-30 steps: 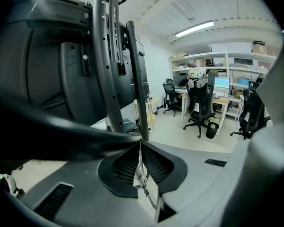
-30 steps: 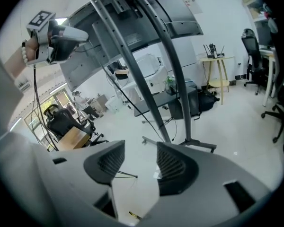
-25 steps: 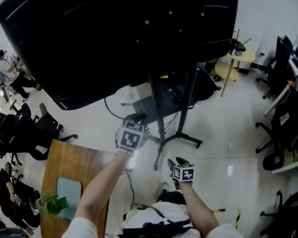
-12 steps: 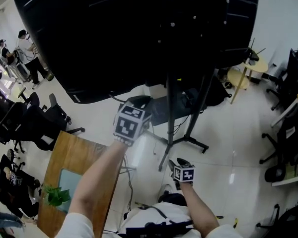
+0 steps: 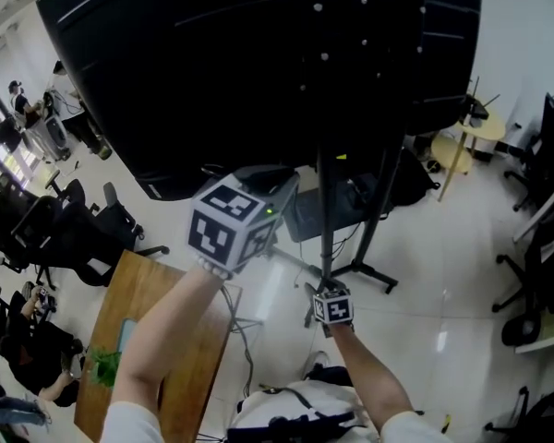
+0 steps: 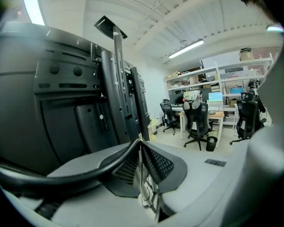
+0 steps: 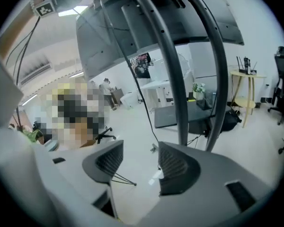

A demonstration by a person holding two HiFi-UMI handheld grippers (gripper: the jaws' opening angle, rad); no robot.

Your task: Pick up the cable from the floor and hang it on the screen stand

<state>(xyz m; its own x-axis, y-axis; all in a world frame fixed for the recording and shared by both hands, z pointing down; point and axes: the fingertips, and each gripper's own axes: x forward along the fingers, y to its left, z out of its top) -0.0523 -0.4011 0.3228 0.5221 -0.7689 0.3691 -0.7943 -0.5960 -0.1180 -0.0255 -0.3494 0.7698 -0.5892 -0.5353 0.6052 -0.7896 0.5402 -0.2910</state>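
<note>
In the left gripper view the left gripper (image 6: 139, 143) is shut on a thick black cable (image 6: 80, 169), which curves away to the lower left. The head view shows that gripper (image 5: 272, 183) held high, just below the lower edge of the big black screen (image 5: 258, 63). A thin dark cable line (image 5: 243, 340) hangs below the left wrist. The screen stand (image 5: 325, 210) rises right of it, and its mount (image 6: 117, 79) fills the left gripper view. The right gripper (image 5: 323, 292) is lower, near the stand pole (image 7: 177, 79). Its jaws (image 7: 139, 150) have just been opening and hold nothing.
A wooden table (image 5: 166, 340) with a small plant (image 5: 102, 367) stands at lower left. Black office chairs (image 5: 83, 238) crowd the left, with more at the right edge (image 5: 545, 155). A round yellow side table (image 5: 466, 132) and the stand's floor legs (image 5: 369, 270) lie beyond.
The left gripper has risen with the cable, from the stand's foot up to the screen's lower edge. The right gripper has shifted toward the stand pole.
</note>
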